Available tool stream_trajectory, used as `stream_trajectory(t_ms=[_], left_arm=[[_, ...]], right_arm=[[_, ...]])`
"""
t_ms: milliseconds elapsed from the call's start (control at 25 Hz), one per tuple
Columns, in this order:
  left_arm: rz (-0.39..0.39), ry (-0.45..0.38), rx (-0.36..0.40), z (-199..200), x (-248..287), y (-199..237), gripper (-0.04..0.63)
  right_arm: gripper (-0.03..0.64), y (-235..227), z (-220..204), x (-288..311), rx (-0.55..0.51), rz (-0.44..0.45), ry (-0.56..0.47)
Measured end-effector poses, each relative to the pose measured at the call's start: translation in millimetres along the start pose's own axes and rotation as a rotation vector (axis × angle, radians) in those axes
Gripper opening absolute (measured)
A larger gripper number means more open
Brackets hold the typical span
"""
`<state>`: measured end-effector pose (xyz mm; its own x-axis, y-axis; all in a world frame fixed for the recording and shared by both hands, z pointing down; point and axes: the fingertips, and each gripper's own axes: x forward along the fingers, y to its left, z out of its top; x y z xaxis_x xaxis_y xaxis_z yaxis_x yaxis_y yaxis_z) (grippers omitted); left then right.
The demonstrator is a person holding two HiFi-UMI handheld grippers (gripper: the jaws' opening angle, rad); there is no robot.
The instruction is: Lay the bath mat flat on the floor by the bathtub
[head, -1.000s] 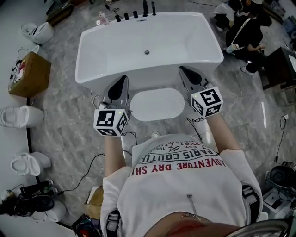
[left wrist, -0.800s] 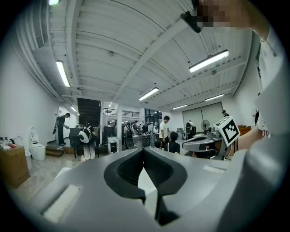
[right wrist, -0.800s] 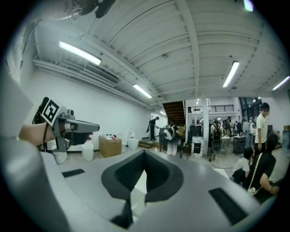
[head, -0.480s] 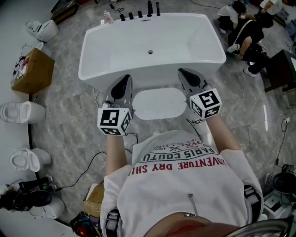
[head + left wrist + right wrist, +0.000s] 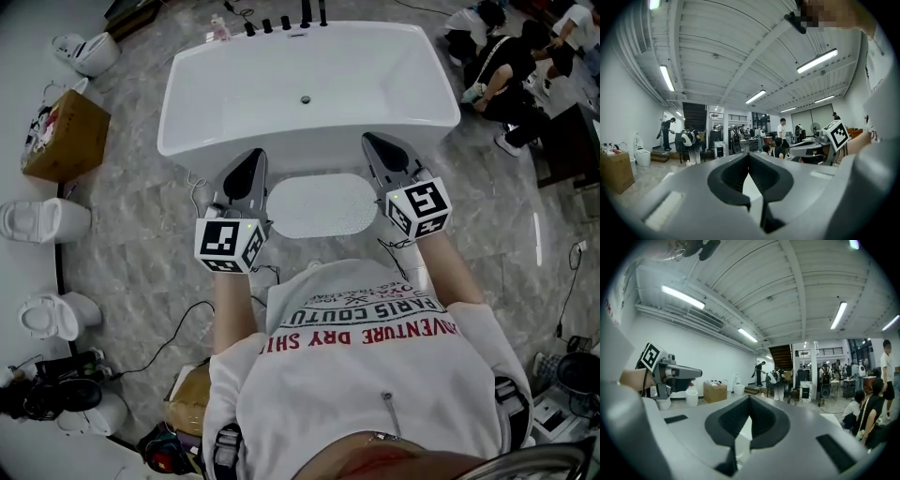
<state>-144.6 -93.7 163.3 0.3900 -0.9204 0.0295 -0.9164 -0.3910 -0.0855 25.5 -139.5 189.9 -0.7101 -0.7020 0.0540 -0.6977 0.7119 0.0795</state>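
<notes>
The white oval bath mat [image 5: 322, 205] lies flat on the grey marble floor, right in front of the white bathtub [image 5: 302, 150]. My left gripper [image 5: 251, 157] hangs to the left of the mat, shut and holding nothing. To the mat's right, my right gripper [image 5: 372, 141] is also shut and holds nothing. Both are held above the floor and point toward the tub. In the left gripper view the closed jaws [image 5: 748, 154] face across the room, with the right gripper's marker cube [image 5: 837, 133] at the side. The right gripper view shows its closed jaws [image 5: 749, 398] and the left gripper [image 5: 670, 372].
A cardboard box [image 5: 61, 141] and toilets [image 5: 42, 225] stand along the left wall. Black taps [image 5: 281, 23] line the tub's far rim. People [image 5: 506, 56] crouch at the far right. A cable [image 5: 169, 337] trails on the floor near my left side.
The head view has drifted a little. Both grippers stay shut beside the mat, and the mat has not moved.
</notes>
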Motion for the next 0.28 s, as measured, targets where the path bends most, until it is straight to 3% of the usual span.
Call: stream_trajectory(t_ms=[280], left_arm=[[0.002,-0.007,0.003,-1.9,4.7,-0.6,0.012]], right_arm=[[0.008,-3.9,-3.0,1.7,0.023,0.0,-0.014]])
